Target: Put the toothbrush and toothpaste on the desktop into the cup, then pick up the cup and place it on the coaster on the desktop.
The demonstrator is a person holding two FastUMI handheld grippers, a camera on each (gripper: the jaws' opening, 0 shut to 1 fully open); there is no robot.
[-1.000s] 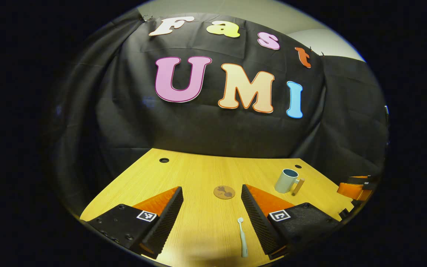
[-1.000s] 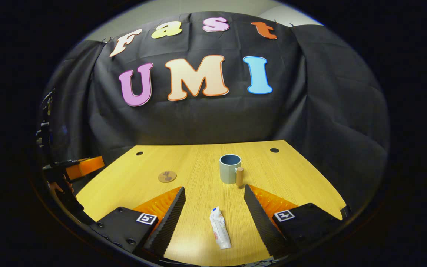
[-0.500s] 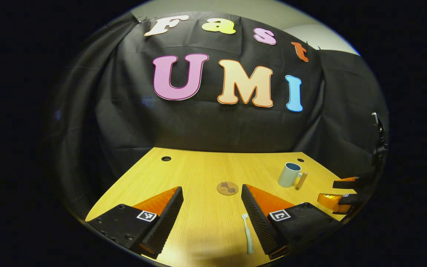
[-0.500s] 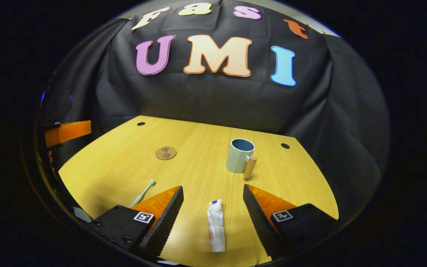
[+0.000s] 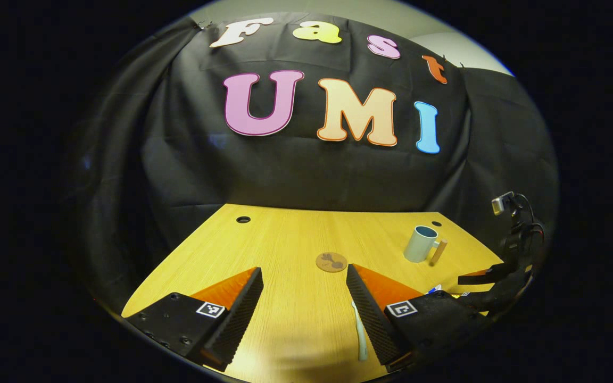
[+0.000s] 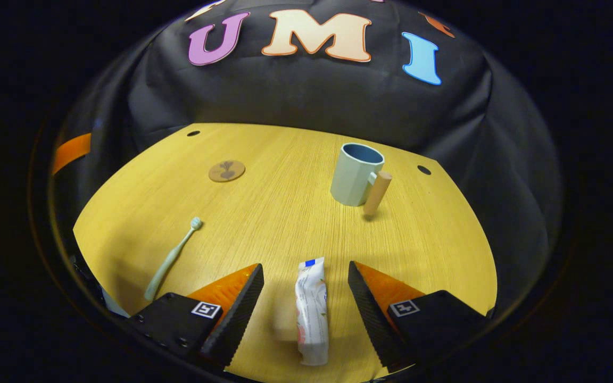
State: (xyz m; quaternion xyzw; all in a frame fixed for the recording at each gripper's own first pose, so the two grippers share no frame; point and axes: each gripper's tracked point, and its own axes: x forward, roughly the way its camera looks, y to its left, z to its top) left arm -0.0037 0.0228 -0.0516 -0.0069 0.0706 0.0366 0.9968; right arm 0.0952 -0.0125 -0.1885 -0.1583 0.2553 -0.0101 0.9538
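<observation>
My right gripper (image 6: 305,276) hangs spread over the bench (image 6: 285,213), the tube (image 6: 312,311) lying between its fingers, untouched. The cup (image 6: 357,175) stands at 1 o'clock. My left gripper (image 5: 304,282) is spread too, the brush (image 5: 359,335) just beside its right finger.

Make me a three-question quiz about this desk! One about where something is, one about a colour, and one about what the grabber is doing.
1. Where does the toothpaste lie?
A. in the cup
B. on the desk, between the right gripper's fingers
C. on the coaster

2. What colour is the inside of the cup?
A. red
B. yellow
C. blue

3. How is the right gripper?
A. open
B. shut on the toothbrush
C. shut on the cup

Answers: 1 B, the tube lies flat on the desk in the gap between the fingers. 2 C, the cup's inner wall shows blue. 3 A, its fingers stand apart and press nothing.
</observation>
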